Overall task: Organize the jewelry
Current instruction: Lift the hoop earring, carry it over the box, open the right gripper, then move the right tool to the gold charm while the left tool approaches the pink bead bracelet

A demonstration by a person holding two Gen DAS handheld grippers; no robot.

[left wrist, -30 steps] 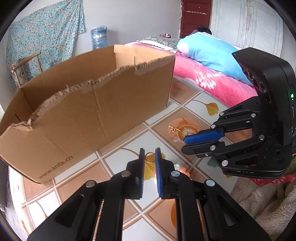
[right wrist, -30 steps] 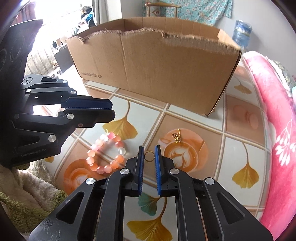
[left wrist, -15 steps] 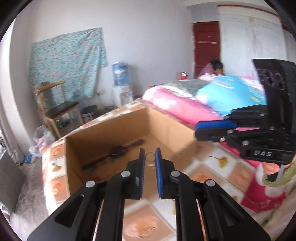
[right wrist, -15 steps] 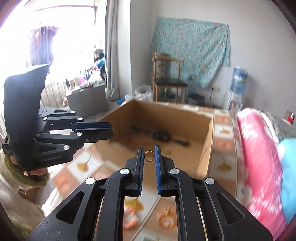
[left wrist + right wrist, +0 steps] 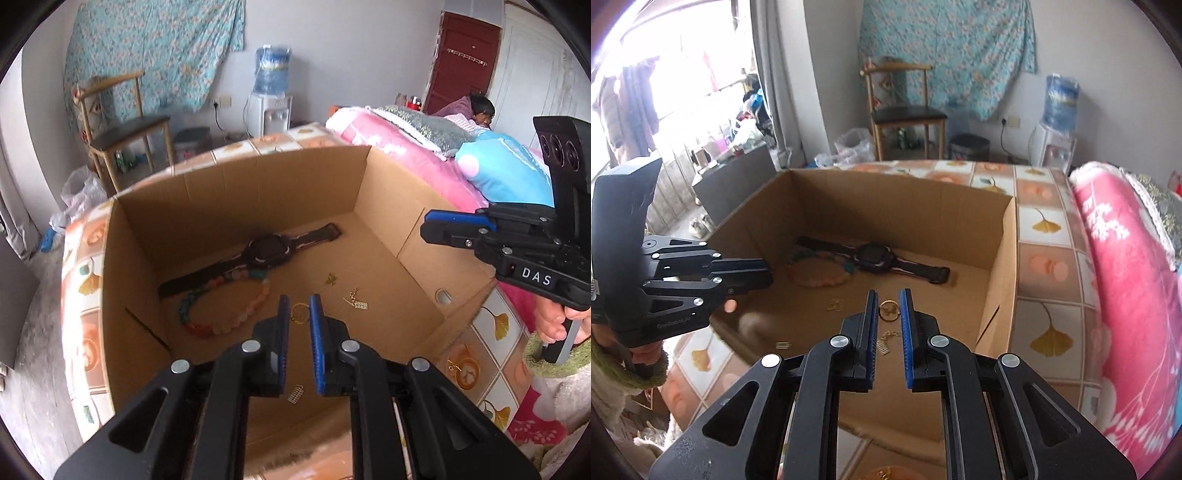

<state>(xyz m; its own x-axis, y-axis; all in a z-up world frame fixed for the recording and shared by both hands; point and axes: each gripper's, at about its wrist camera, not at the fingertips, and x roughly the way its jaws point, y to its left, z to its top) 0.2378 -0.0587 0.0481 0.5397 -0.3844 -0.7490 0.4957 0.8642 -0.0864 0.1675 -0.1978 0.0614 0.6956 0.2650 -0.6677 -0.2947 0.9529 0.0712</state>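
Both grippers hover above an open cardboard box (image 5: 236,192) (image 5: 1001,258). My left gripper (image 5: 299,314) is shut on a small gold ring (image 5: 300,313). My right gripper (image 5: 889,308) is shut on another gold ring (image 5: 888,309). On the box floor lie a black watch (image 5: 267,251) (image 5: 873,257), a bead bracelet (image 5: 225,314) (image 5: 816,271) and several small gold pieces (image 5: 354,299) (image 5: 834,305). The right gripper (image 5: 458,225) shows at the right in the left wrist view, the left gripper (image 5: 753,271) at the left in the right wrist view.
The box stands on a tiled surface with ginkgo leaf prints (image 5: 1045,225). A gold earring (image 5: 454,365) lies on a tile outside the box. A pink blanket (image 5: 1126,277) and blue pillow (image 5: 506,173) lie to the right. A wooden chair (image 5: 901,110) and a water dispenser (image 5: 271,99) stand behind.
Both grippers rose from the tiled surface beside the box and moved over its open top, each carrying its ring. The view now looks down into the box.
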